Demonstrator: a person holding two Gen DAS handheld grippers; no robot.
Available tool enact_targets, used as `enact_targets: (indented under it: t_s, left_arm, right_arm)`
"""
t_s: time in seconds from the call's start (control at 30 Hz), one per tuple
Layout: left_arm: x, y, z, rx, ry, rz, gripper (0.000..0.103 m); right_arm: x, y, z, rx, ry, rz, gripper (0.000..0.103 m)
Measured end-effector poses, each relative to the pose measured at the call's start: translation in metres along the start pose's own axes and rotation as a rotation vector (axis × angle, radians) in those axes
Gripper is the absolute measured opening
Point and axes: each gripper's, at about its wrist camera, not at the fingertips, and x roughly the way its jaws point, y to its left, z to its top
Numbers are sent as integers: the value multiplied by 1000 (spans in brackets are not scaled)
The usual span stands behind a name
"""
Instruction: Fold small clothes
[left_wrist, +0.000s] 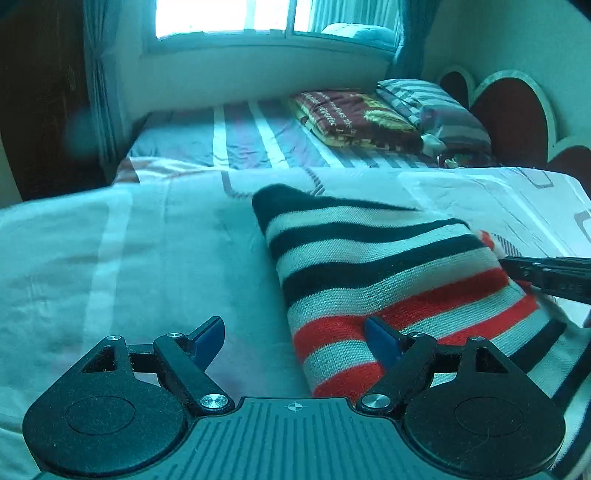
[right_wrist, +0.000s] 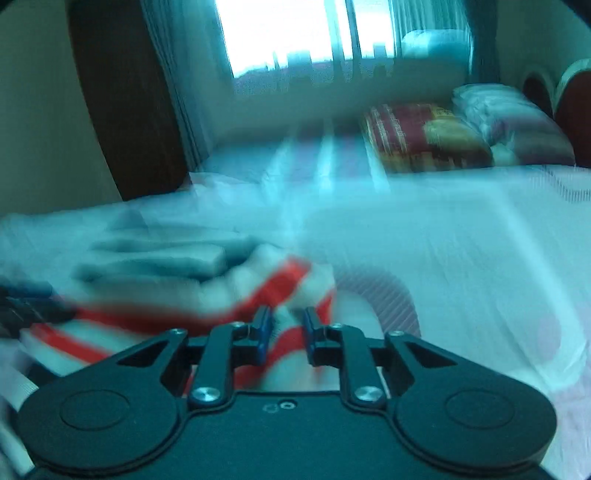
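One striped knit garment (left_wrist: 388, 280) lies on the near part of the bed (left_wrist: 129, 258), folded into a long, thick wedge with a dark tip pointing far. Its ribbed weave carries black, white and red bands. The sheet under it is pale, smooth cloth with faint wide stripes.

Two grippers are in play. The left gripper (left_wrist: 295, 339) has its blue-padded fingers (left_wrist: 208, 339) spread wide, one over bare sheet, the other over the garment's near red bands; contact cannot be told. The right gripper (right_wrist: 286, 332) has its fingers drawn close with red-and-white fabric (right_wrist: 280, 291) between them, though blur hides whether they truly pinch it.

Far off on the bed sit one maroon and yellow folded blanket (left_wrist: 354, 114) and one striped pillow (left_wrist: 436, 107), before a curved headboard (left_wrist: 509, 110) on the right. One bright window (left_wrist: 229, 18) fills the far wall.
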Motion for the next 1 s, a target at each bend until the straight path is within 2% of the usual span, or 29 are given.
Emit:
enact_targets:
  t_s: [0.07,0.17,0.27,0.33,0.37,0.4,0.43,0.5,0.53,0.6,0.67,0.7,0.73,0.77,0.8,0.9,1.0]
  left_arm:
    - [-13,-1,0,-2,-18,5,83]
    - [-47,-6,-10,1,-78,-63,83]
    - [-65,-19,-33,66,-85,-60,83]
    - [-73,-18,-47,44,-98,-68,83]
    - [-75,-15,-52,23,-104,-73,83]
    - [-74,-12,-56,-1,-103,-75,83]
    - [-73,-8,-57,-21,-98,-81,83]
    - [-71,-3,-55,-57,-85,-78,83]
    - [-73,-3,-54,-52,-88,-70,83]
    - [-77,-4,-54,-30,-98,-64,83]
    - [-80,-1,-59,-29,-93,-48,83]
    - [-81,0,-61,-32,-90,-39,83]
    - [-82,2,-63,-41,-86,-31,83]
    - [-87,3,-65,-58,-92,-32,83]
    - [-93,2,-66,-75,-105,-62,83]
    - [-100,-14,-68,-57,-140,-153,83]
    - [-76,-31,-79,5,-76,-132,83]
  right_arm:
    - [-17,1,3,8,-12,-11,22]
    - [-66,8,-8,-30,-87,69,27]
    - [-101,18,-30,-81,-61,100,37]
    - [-113,22,-42,-67,-43,115,45]
    - [-113,25,-45,-61,-22,107,44]
    - [-110,27,-49,-55,8,86,40]
    - [-106,28,-53,-44,18,90,21]
    - [-105,23,-58,31,-20,160,19]
    - [-108,18,-58,100,-55,236,19]
    - [-114,-4,-63,308,-137,367,18]
    - [-115,-28,-78,427,-189,376,18]
    - [-110,-40,-89,503,-169,386,18]
    - [-101,-47,-100,536,-126,353,18]
    - [-94,-50,-111,523,-108,326,18]
    - [-93,-54,-118,530,-136,340,18]
    - [-93,-51,-114,533,-140,325,19]
    - [-92,-43,-112,457,-149,289,19]
